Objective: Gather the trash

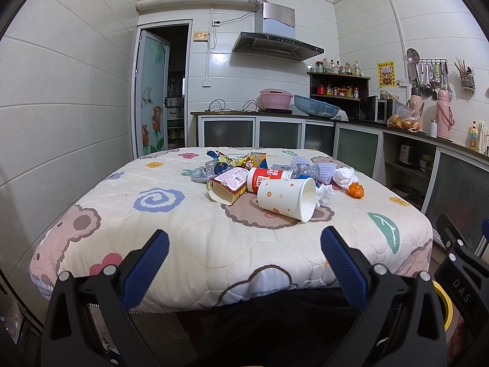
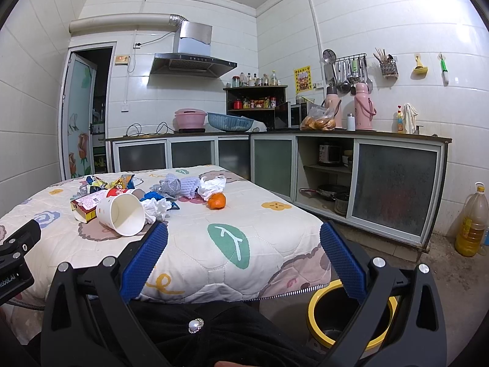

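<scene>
The room is a kitchen with walls of large white tiles (image 2: 366,24). At the left an open door (image 1: 152,98) with painted roses leads to a dark room. A steel range hood (image 1: 276,44) hangs on the back wall, with a white duct pipe (image 1: 195,1) above it. An L-shaped counter (image 2: 336,133) runs along two walls, with frosted glass cabinet doors (image 2: 395,188) under it. A dark shelf (image 2: 255,98) holds bottles and jars. Utensils hang on a wall rack (image 2: 350,70). The floor (image 2: 452,278) is bare grey concrete. The light is even and cool.
</scene>
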